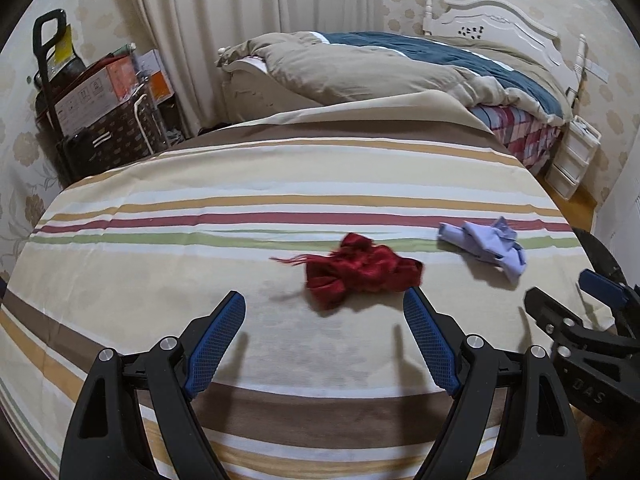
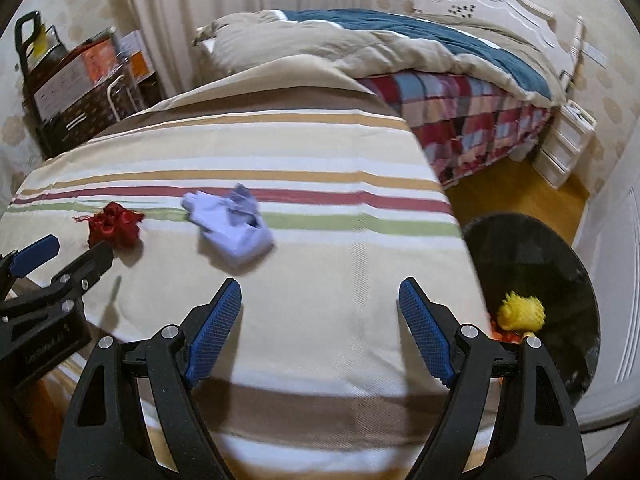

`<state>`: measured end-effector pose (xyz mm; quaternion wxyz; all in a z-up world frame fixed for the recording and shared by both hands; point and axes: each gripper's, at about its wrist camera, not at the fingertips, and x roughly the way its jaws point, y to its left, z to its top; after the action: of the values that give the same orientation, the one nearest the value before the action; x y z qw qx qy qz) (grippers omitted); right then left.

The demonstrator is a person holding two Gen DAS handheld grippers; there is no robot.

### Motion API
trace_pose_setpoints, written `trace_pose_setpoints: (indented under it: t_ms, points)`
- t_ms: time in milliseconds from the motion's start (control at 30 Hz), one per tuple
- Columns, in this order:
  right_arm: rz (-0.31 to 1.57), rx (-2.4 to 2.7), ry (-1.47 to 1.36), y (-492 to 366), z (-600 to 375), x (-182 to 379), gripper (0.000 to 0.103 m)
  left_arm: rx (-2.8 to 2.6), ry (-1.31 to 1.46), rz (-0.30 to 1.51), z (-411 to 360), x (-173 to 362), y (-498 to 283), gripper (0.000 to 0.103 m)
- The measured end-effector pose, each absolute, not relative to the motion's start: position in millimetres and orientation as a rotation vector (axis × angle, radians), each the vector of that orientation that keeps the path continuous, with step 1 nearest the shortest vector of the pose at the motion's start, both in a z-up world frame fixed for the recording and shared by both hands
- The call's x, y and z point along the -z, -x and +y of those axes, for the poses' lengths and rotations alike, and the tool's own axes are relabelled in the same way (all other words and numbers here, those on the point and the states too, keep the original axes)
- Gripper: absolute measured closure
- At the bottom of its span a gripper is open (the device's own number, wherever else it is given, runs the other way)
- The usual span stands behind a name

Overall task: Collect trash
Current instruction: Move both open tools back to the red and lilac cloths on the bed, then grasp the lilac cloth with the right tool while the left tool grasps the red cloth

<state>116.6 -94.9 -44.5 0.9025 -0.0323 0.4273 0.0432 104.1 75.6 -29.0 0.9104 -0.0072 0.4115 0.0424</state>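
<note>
A crumpled red scrap (image 1: pixel 360 270) lies on the striped cloth (image 1: pixel 200 216), just beyond my open left gripper (image 1: pixel 325 300) and nearer its right finger. A crumpled lilac scrap (image 1: pixel 486 246) lies to its right. In the right wrist view the lilac scrap (image 2: pixel 232 226) lies ahead and left of my open right gripper (image 2: pixel 320 286), and the red scrap (image 2: pixel 116 226) sits further left beside the left gripper (image 2: pixel 66 250). A black bin (image 2: pixel 560 272) stands right of the cloth's edge and holds a yellow crumpled scrap (image 2: pixel 520 312).
A bed with a tan and teal quilt (image 1: pixel 400 68) stands behind the striped surface. White drawers (image 1: pixel 572 156) stand by the bed on the wooden floor (image 2: pixel 516 196). Boxes and a trolley (image 1: pixel 100 104) fill the far left corner by the curtains.
</note>
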Motion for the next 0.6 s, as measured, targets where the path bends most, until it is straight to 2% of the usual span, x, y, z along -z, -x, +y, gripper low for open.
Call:
trace_pose_setpoints:
  t_ms: [367, 433, 533, 600]
  points:
    - [0.897, -0.137, 0.102, -146, -61, 48, 0.024, -0.090, 0.050, 0.870, 91, 32, -110, 0.022]
    - [0.894, -0.144, 0.101, -149, -58, 48, 0.026, -0.089, 0.049, 0.873, 90, 32, -111, 0.022]
    - [0.897, -0.153, 0.117, -154, -53, 49, 0.038, -0.084, 0.047, 0.876, 90, 33, -111, 0.022]
    - [0.891, -0.165, 0.122, -154, -51, 48, 0.051, -0.079, 0.047, 0.877, 89, 33, -111, 0.022]
